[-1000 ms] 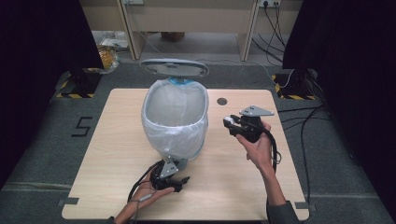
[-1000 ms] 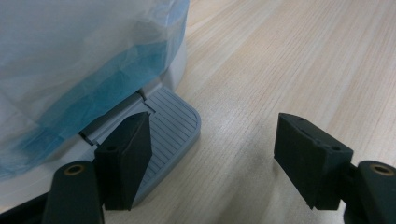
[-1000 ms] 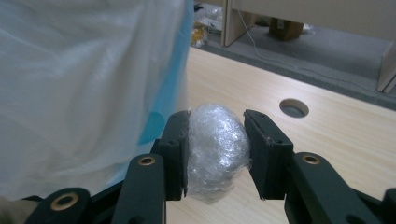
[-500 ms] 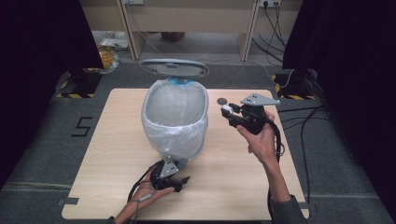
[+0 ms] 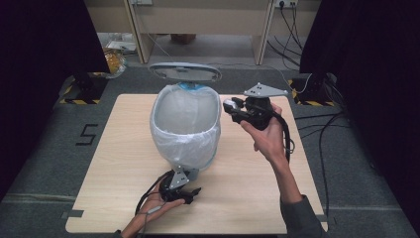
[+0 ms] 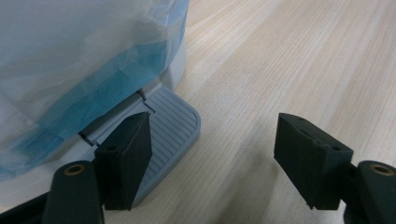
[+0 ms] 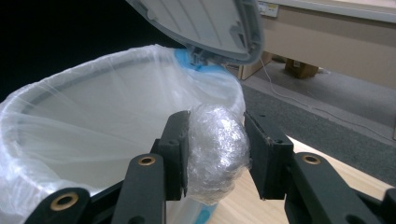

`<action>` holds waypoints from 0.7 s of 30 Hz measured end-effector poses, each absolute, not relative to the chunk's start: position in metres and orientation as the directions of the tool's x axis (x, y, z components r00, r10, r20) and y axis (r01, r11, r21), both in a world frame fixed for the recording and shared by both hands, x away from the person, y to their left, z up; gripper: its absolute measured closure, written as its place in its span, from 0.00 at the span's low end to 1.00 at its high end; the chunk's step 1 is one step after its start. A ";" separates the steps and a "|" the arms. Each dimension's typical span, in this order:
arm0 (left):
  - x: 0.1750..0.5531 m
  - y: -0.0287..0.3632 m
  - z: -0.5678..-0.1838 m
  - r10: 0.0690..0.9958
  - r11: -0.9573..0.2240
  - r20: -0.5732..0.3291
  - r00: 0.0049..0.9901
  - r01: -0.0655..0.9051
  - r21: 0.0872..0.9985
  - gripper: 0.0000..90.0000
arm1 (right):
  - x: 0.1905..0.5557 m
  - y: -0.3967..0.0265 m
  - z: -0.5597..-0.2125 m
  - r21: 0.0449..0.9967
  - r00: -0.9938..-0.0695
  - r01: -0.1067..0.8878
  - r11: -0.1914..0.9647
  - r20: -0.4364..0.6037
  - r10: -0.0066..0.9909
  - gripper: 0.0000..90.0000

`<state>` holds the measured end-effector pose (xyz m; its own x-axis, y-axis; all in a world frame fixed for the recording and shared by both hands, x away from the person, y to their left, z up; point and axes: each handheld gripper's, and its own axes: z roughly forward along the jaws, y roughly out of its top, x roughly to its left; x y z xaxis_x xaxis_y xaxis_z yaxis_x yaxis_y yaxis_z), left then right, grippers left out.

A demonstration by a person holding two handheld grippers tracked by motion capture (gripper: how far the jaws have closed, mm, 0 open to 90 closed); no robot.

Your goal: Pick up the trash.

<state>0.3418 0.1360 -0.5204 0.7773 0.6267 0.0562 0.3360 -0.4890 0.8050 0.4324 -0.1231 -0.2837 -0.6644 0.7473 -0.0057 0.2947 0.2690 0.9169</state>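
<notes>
Wooden table [image 5: 114, 148] bears a lined bin [image 5: 185, 124], lid [image 5: 184, 73] raised.

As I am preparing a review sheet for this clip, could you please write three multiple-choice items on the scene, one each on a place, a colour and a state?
1. Where does one jaw of the left gripper rest?
A. on the lid
B. on the bin's pedal
C. on the floor

2. What colour is the pedal?
A. grey
B. red
C. yellow

3. What state is the bin's lid in?
A. shut flat
C. raised open
B. lying on the table

Key: 1 B, the left gripper view shows one jaw on the ribbed pedal at the foot of the bin. 2 A, the pedal is plain grey. 3 C, the lid stands up behind the lined rim, while the right gripper holds a plastic wad beside it.
</notes>
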 end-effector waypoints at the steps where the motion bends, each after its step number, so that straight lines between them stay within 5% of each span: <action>1: 0.342 0.136 -0.520 0.627 -0.489 0.056 0.777 0.336 0.805 0.30 | 0.432 -0.123 -0.284 0.917 -0.664 0.295 0.269 -0.006 0.747 0.69; 21: 0.341 0.135 -0.520 0.626 -0.495 0.064 0.777 0.333 0.803 0.30 | 0.447 -0.072 -0.277 0.912 -0.729 0.274 0.304 -0.009 0.684 0.68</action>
<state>0.3415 0.1355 -0.5205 0.7770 0.6263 0.0639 0.3326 -0.4945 0.8030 0.4470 -0.0721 -0.2773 -0.7294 0.6840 -0.0088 0.2745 0.3045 0.9121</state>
